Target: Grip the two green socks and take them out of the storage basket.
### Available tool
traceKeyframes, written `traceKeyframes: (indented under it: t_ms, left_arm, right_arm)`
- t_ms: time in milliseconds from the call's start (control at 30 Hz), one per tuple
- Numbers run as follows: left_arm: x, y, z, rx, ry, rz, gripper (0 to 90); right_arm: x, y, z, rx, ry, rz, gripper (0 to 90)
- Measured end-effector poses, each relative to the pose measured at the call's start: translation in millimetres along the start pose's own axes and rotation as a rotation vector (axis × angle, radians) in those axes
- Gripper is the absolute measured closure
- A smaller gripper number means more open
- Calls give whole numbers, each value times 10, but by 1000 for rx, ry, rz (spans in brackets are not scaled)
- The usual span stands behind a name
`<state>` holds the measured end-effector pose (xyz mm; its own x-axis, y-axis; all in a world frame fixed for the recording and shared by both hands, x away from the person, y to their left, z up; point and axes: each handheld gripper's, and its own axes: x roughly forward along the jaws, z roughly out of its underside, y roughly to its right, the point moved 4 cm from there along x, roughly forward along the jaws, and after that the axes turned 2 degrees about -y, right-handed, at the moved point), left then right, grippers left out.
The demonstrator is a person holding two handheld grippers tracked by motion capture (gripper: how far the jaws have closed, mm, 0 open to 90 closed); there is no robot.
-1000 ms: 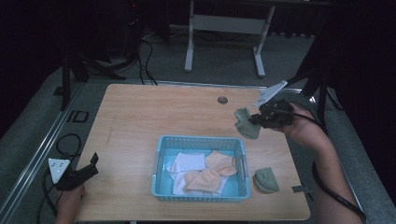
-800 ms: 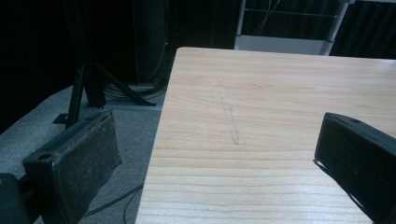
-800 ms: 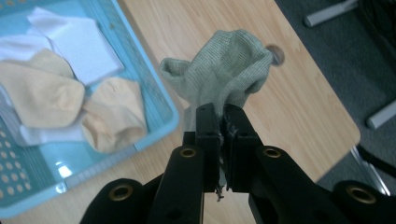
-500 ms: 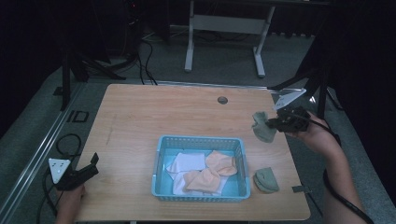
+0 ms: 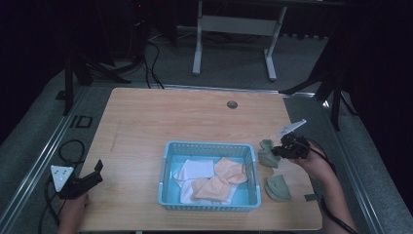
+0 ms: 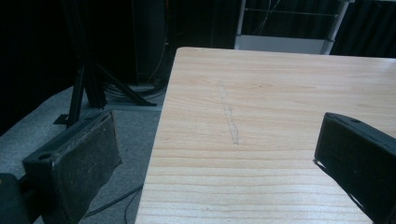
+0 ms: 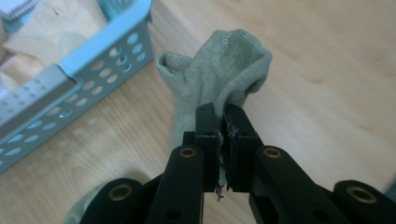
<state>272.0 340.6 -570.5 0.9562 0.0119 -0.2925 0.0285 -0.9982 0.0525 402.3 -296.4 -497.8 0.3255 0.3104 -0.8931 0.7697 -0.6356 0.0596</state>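
My right gripper is shut on a grey-green sock, which hangs low over the table just right of the blue basket. A second grey-green sock lies on the table nearer the front, below the held one. The basket holds white and peach cloths. At the table's front left corner my left gripper rests with its jaws wide apart and nothing between them.
The wooden table has a round cable hole near its far edge. A small dark tab lies at the front right corner. Stand legs and cables sit on the floor beyond the table.
My right gripper came down and toward the front with the sock, from above the table's right side to just beside the basket. The left gripper stayed put.
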Motion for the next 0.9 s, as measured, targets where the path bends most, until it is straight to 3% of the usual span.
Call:
traceKeyframes:
  t_ms: [300, 533, 800, 900]
  left_arm:
    - [1, -1, 0, 1, -1, 1, 5]
    - [3, 1, 0, 1, -2, 1, 5]
    - [3, -2, 0, -3, -2, 1, 5]
    - [2, -1, 0, -2, -1, 1, 5]
  right_arm:
    - [372, -44, 158, 39, -59, -34, 825]
    - [535, -106, 146, 42, -90, -31, 807]
    - [345, -41, 88, 45, -77, -7, 575]
    - [232, -6, 86, 60, -44, 3, 474]
